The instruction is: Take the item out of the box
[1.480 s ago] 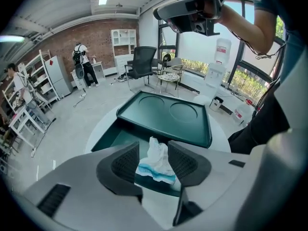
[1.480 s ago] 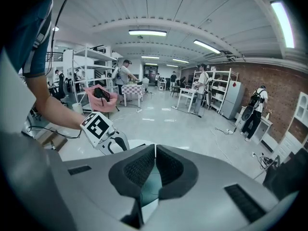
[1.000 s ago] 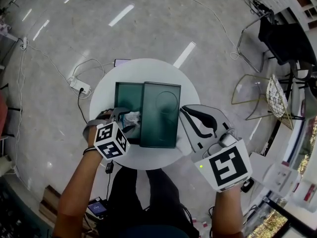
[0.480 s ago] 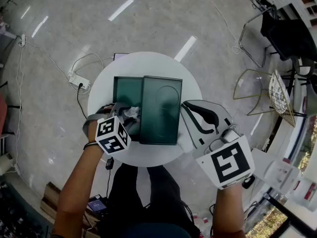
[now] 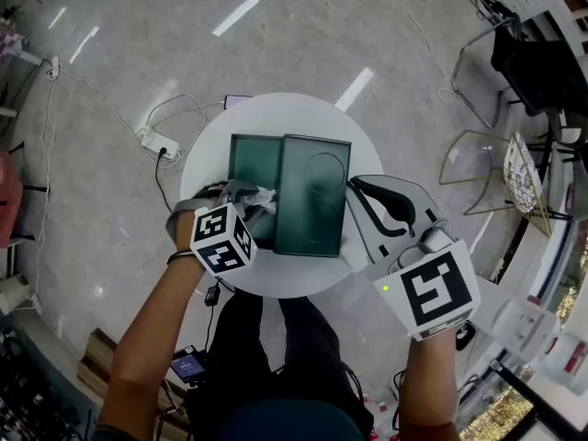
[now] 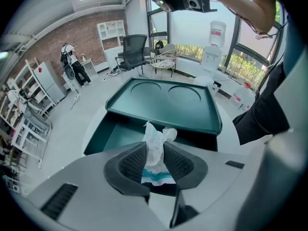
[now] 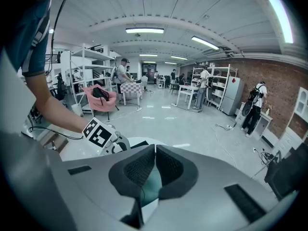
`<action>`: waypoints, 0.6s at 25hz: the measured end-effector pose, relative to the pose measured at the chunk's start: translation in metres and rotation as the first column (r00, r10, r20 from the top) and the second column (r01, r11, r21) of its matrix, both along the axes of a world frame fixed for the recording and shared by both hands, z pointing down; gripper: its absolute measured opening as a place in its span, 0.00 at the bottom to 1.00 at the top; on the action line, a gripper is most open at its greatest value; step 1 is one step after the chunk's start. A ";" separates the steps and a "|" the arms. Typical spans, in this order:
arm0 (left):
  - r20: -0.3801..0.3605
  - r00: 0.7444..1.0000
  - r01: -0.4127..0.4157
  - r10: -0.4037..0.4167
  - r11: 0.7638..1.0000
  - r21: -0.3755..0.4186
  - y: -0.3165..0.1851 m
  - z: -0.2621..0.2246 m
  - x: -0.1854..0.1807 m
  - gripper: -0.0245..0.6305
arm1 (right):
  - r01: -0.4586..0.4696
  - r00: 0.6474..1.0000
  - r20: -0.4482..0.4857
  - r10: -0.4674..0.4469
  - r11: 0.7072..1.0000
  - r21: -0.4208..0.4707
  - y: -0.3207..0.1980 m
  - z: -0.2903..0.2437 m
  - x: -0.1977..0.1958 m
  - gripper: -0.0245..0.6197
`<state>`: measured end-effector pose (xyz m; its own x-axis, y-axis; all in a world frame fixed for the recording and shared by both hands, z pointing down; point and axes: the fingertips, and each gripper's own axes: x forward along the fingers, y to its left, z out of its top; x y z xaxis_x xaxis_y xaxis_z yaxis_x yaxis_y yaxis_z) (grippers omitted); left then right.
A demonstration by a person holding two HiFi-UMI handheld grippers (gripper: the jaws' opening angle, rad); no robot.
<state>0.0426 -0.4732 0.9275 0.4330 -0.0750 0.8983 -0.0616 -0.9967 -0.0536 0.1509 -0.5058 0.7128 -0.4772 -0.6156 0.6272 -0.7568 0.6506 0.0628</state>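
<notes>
A dark green box (image 5: 248,159) lies on the round white table (image 5: 276,278), its lid (image 5: 312,200) slid off to the right so the left part is uncovered. My left gripper (image 5: 250,200) reaches into that uncovered part. In the left gripper view its jaws (image 6: 154,147) are closing and the pads pinch a crumpled white packet (image 6: 155,150) with a teal stripe, above the box tray (image 6: 115,134) and in front of the lid (image 6: 168,105). My right gripper (image 5: 360,189) hovers at the lid's right edge, shut and empty (image 7: 155,150).
A phone (image 5: 237,102) lies at the table's far edge. A power strip (image 5: 154,140) and cables run over the floor to the left. Wire chairs (image 5: 478,168) stand to the right. The table's front rim is close to my legs.
The left jaws have narrowed round the white packet, which now sticks up between the pads. The right gripper has stayed beside the lid.
</notes>
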 end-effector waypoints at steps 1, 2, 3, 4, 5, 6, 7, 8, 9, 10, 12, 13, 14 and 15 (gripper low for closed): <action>0.004 1.000 -0.003 0.003 1.000 0.003 0.000 -0.004 -0.005 0.23 | 0.001 1.000 -0.001 -0.001 1.000 0.003 0.000 -0.005 -0.004 0.10; 0.006 1.000 -0.003 0.003 1.000 0.004 0.000 -0.009 -0.010 0.22 | 0.003 1.000 -0.003 -0.003 1.000 0.007 0.000 -0.010 -0.008 0.10; 0.005 1.000 0.000 0.000 1.000 0.004 0.001 -0.015 -0.015 0.22 | 0.005 1.000 -0.005 -0.005 1.000 0.010 0.000 -0.016 -0.013 0.10; 0.004 1.000 0.004 -0.004 1.000 0.005 0.002 -0.021 -0.020 0.21 | 0.008 1.000 -0.007 -0.008 1.000 0.014 0.002 -0.022 -0.017 0.10; 0.003 1.000 0.008 -0.008 1.000 0.007 0.004 -0.029 -0.024 0.21 | 0.009 1.000 -0.009 -0.009 1.000 0.017 0.005 -0.029 -0.020 0.10; 0.002 1.000 0.012 -0.012 1.000 0.010 0.006 -0.036 -0.028 0.20 | 0.011 1.000 -0.009 -0.010 1.000 0.020 0.008 -0.036 -0.023 0.10; -0.001 1.000 0.016 -0.016 1.000 0.014 0.008 -0.045 -0.031 0.20 | 0.012 1.000 -0.010 -0.011 1.000 0.025 0.011 -0.043 -0.026 0.10; -0.005 1.000 0.021 -0.020 1.000 0.019 0.009 -0.054 -0.035 0.20 | 0.013 1.000 -0.011 -0.013 0.999 0.030 0.014 -0.051 -0.029 0.10; -0.010 1.000 0.026 -0.026 0.999 0.024 0.010 -0.063 -0.038 0.20 | 0.014 1.000 -0.012 -0.014 0.999 0.035 0.016 -0.060 -0.032 0.10; -0.017 0.999 0.032 -0.032 0.999 0.031 0.010 -0.075 -0.042 0.19 | 0.016 1.000 -0.013 -0.015 0.999 0.041 0.017 -0.069 -0.035 0.10; -0.034 0.998 0.049 -0.047 0.998 0.046 0.009 -0.100 -0.049 0.19 | 0.019 1.000 -0.017 -0.018 0.998 0.053 0.020 -0.090 -0.042 0.10; -0.044 0.997 0.058 -0.056 0.997 0.053 0.009 -0.114 -0.052 0.19 | 0.021 1.000 -0.019 -0.020 0.998 0.059 0.022 -0.100 -0.045 0.10; -0.055 0.996 0.069 -0.066 0.996 0.059 0.009 -0.128 -0.055 0.19 | 0.023 1.000 -0.020 -0.022 0.998 0.065 0.024 -0.110 -0.048 0.10; -0.068 0.995 0.080 -0.076 0.995 0.067 0.009 -0.142 -0.058 0.19 | 0.025 0.999 -0.022 -0.024 0.997 0.072 0.026 -0.120 -0.050 0.10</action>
